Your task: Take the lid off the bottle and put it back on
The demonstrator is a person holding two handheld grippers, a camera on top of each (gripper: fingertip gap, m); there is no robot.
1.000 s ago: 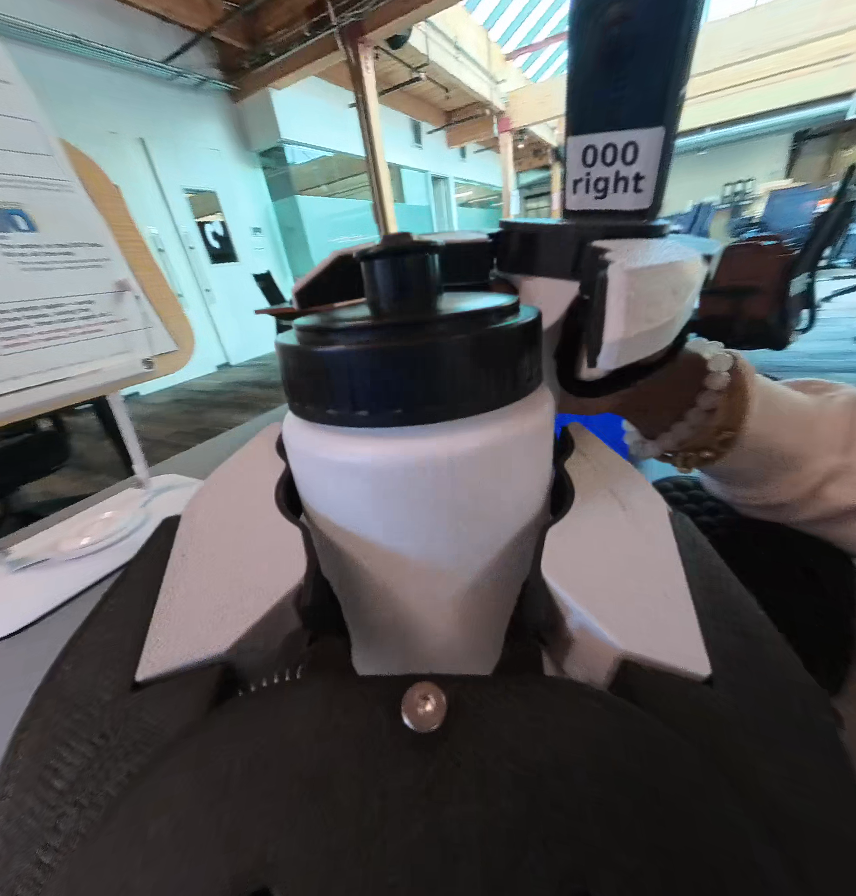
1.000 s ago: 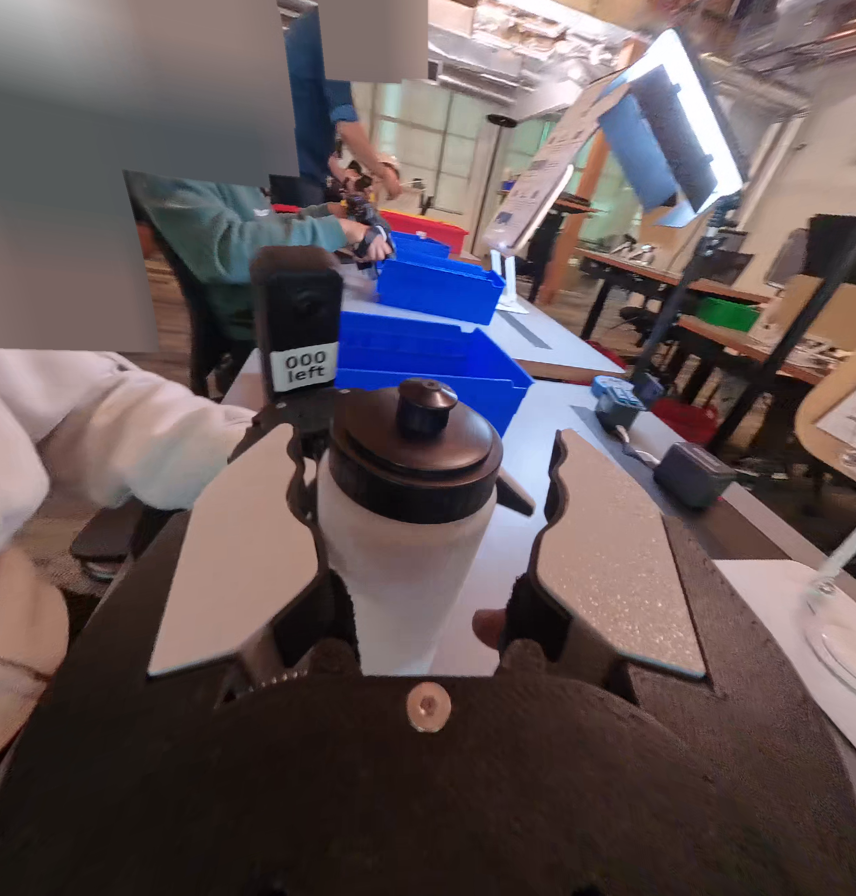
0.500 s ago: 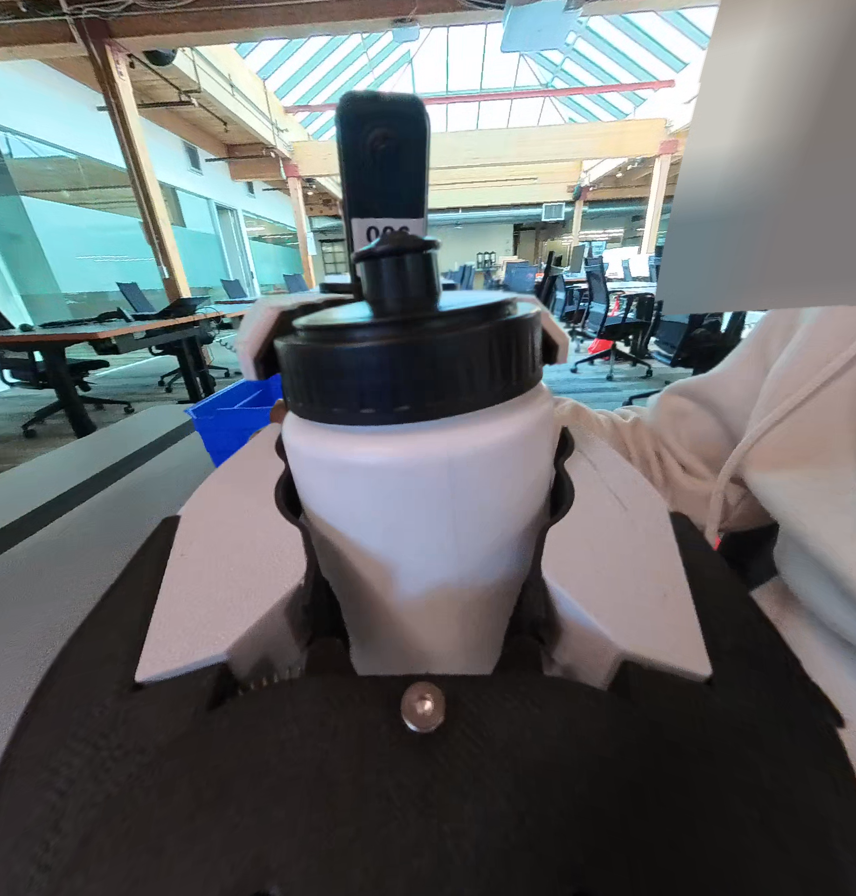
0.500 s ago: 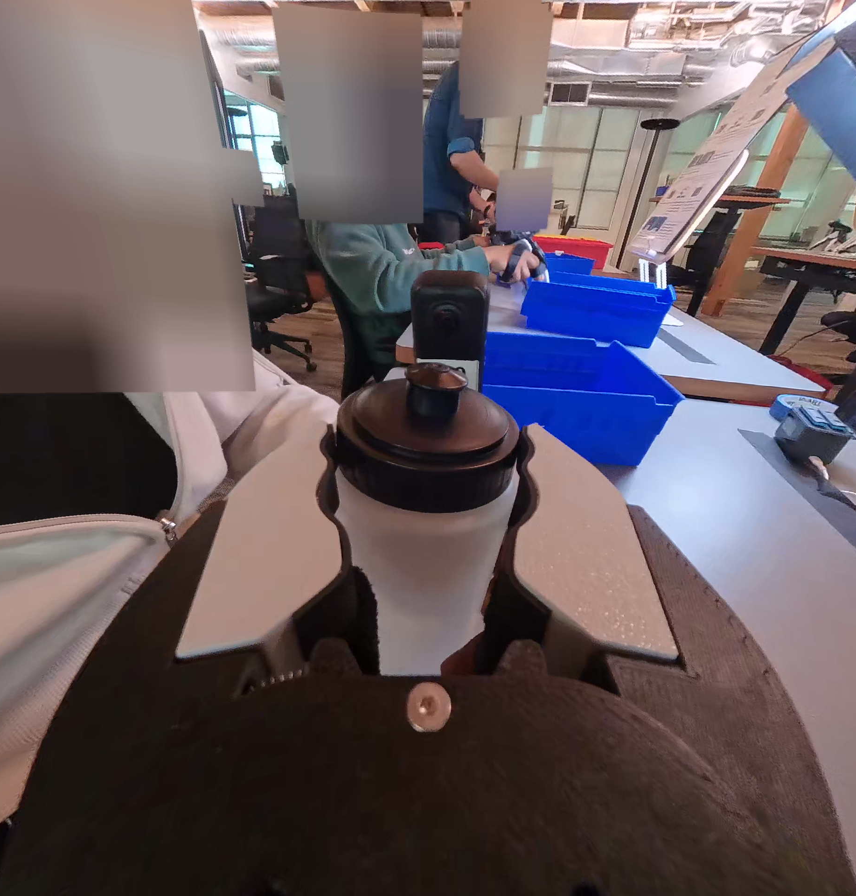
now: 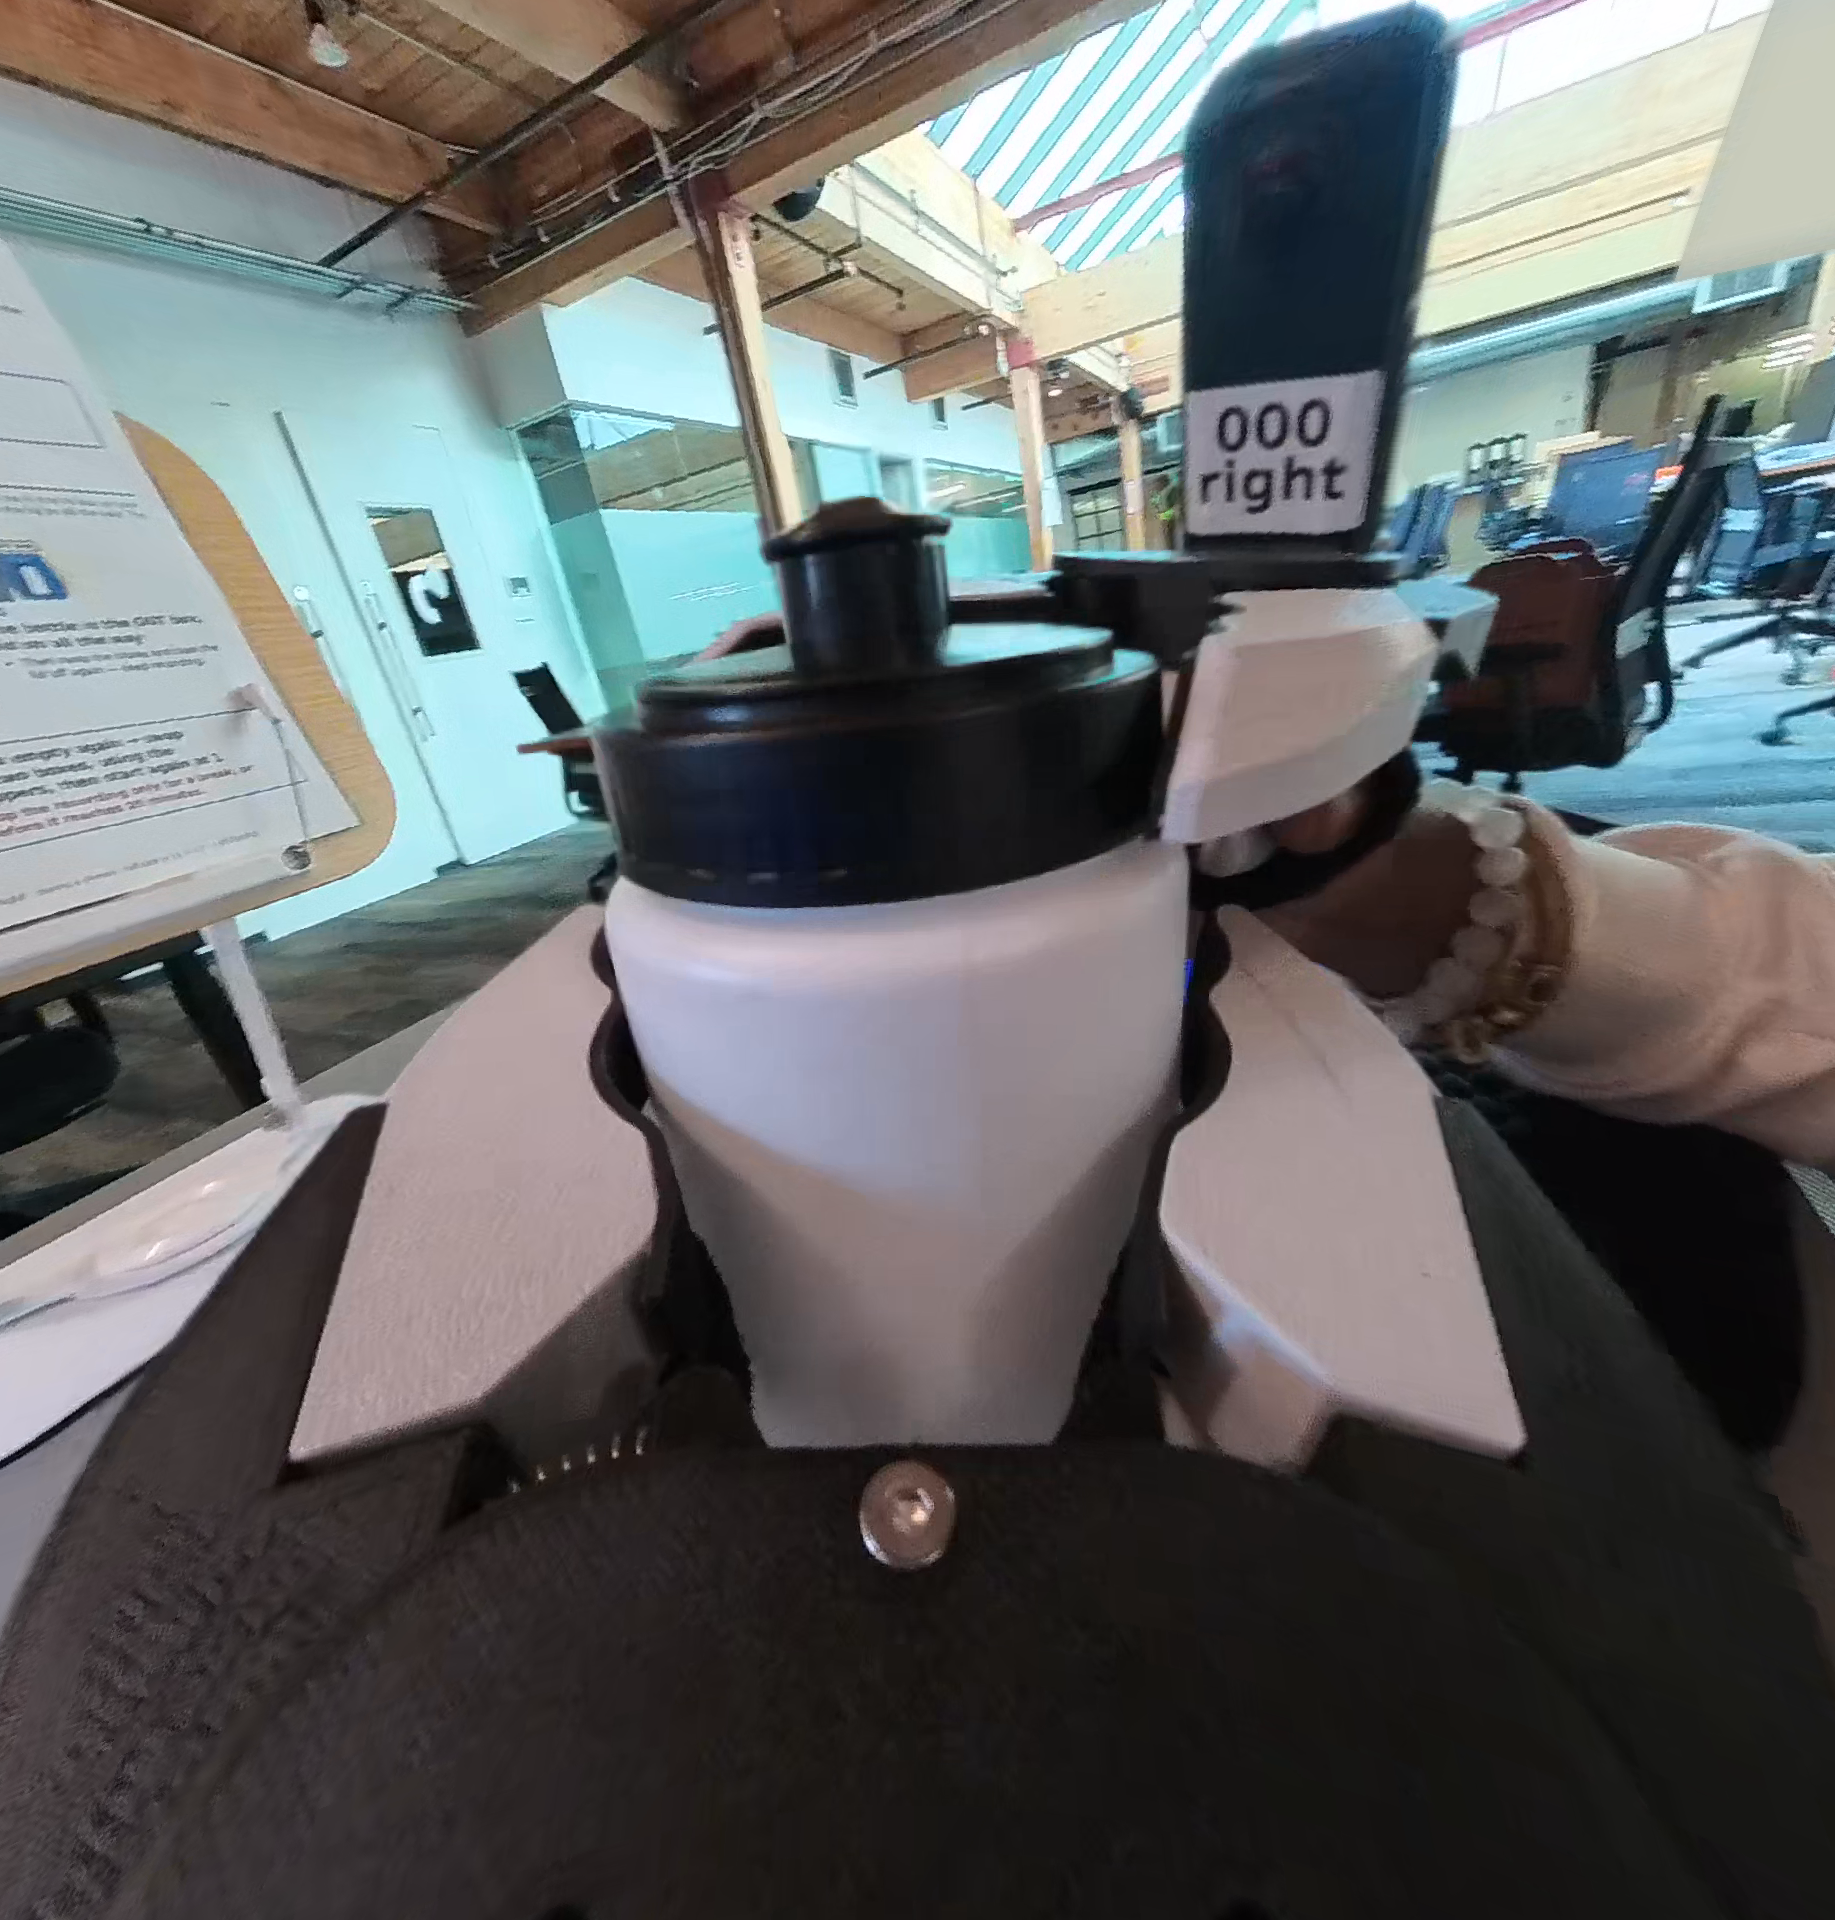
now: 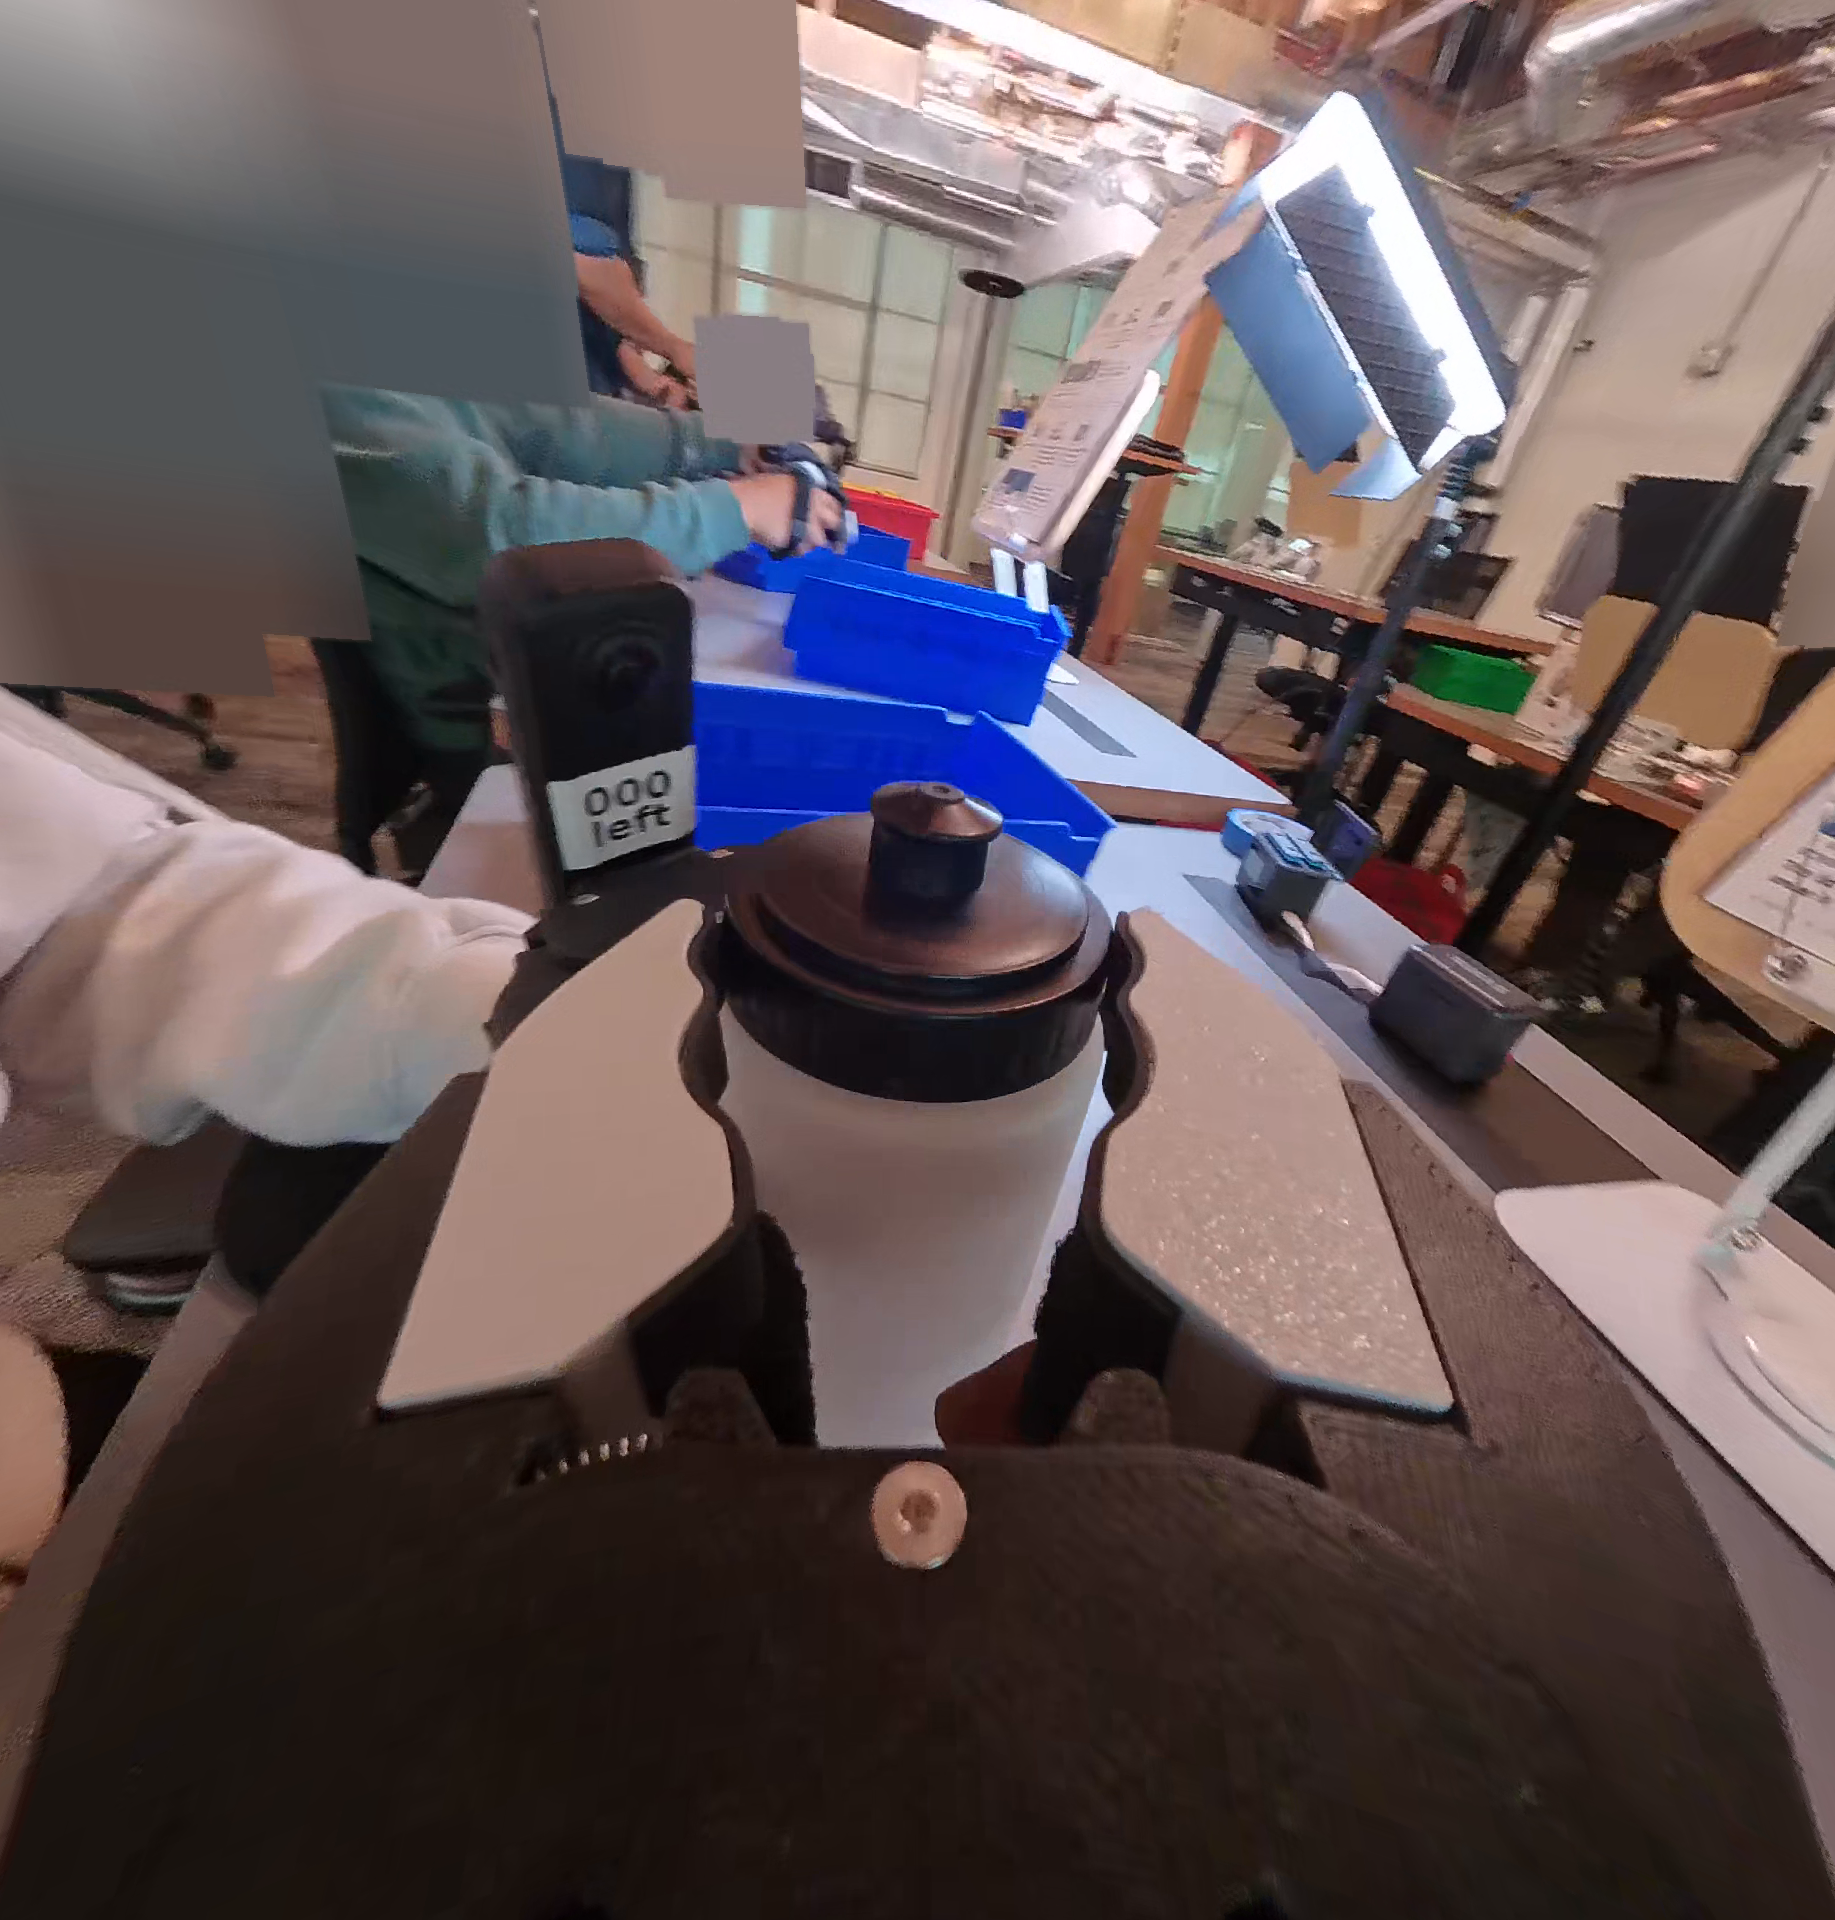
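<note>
White bottle (image 5: pixel 897 1049) upright, held off tabletop (image 6: pixel 1183 878) between both tongs. Left tongs (image 5: pixel 905 1081) closed tight on bottle body below shoulder, both fingers pressing its sides. Black lid (image 5: pixel 877 758) with spout seated on bottle neck. Right tongs (image 6: pixel 908 1013) narrowed around lid rim from opposite side, fingers touching or just short of it; firm grip cannot be told. Blue bins (image 6: pixel 892 748) on tabletop behind bottle.

The white bottle (image 5: pixel 897 1049) stands upright, its black lid (image 5: pixel 877 774) with a raised spout seated on top.
</note>
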